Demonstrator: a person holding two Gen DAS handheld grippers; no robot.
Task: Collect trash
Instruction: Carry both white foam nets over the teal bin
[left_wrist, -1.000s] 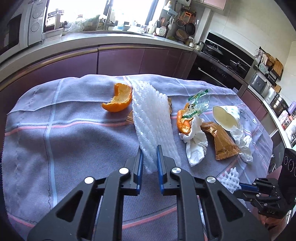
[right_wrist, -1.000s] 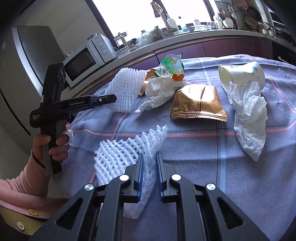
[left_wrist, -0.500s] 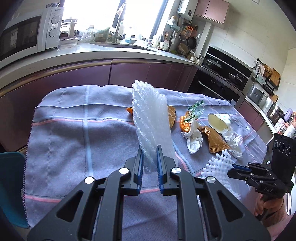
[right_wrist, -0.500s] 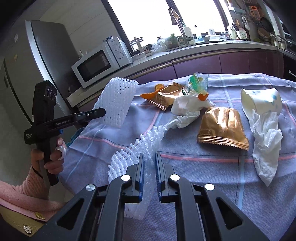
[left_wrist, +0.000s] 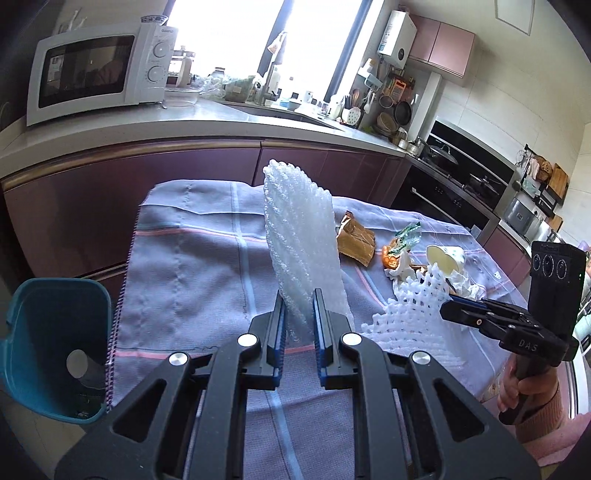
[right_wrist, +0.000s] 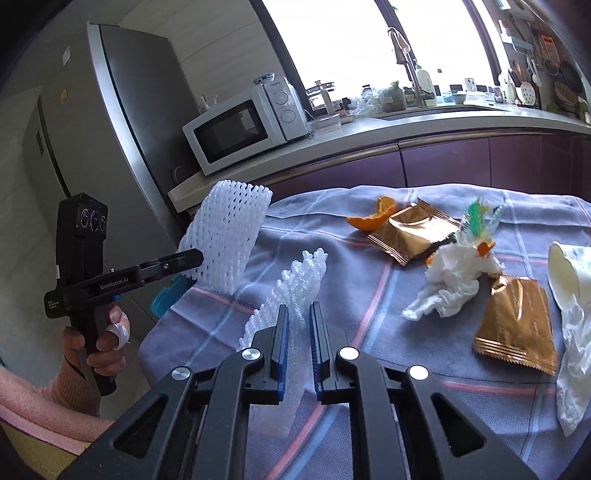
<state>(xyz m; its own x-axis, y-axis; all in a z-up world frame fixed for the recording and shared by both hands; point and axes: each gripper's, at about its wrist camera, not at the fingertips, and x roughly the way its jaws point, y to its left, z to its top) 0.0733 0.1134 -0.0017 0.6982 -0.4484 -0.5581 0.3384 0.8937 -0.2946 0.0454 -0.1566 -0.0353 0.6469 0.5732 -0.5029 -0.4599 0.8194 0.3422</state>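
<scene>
My left gripper (left_wrist: 298, 302) is shut on a white foam net sleeve (left_wrist: 301, 240), held upright above the cloth-covered table (left_wrist: 192, 266); the same sleeve (right_wrist: 225, 240) and left gripper (right_wrist: 197, 256) show at the table's left edge in the right wrist view. My right gripper (right_wrist: 297, 314) is shut on a second, crumpled foam net (right_wrist: 295, 288), lifted off the cloth; this net (left_wrist: 410, 317) and gripper (left_wrist: 448, 309) show at lower right in the left wrist view. A teal bin (left_wrist: 51, 347) stands open beside the table at lower left.
On the cloth lie orange peel (right_wrist: 373, 218), two gold wrappers (right_wrist: 413, 229) (right_wrist: 517, 325), crumpled tissues (right_wrist: 454, 284) (right_wrist: 576, 362), a green clear wrapper (right_wrist: 476, 218) and a tipped paper cup (right_wrist: 569, 269). Behind are a counter, a microwave (right_wrist: 243, 129) and a fridge (right_wrist: 122, 122).
Both grippers have drawn back and up from the table with their foam nets. The left one has swung leftward, bringing the teal bin into its view.
</scene>
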